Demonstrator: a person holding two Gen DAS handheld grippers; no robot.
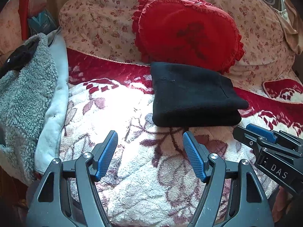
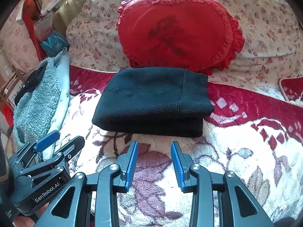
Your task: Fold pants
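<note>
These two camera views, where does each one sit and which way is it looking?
Left wrist view: sits on the left hand-held gripper, looking forward over its open blue fingers at the folded black pants; the right hand-held gripper shows at its right edge.
Right wrist view: sits on the right hand-held gripper, facing the pants squarely, the left one at lower left.
Both share the pants, the red heart pillow behind them and the floral blanket.

2 low wrist views side by side, facing the headboard end, both sharing the folded pants nearby
</note>
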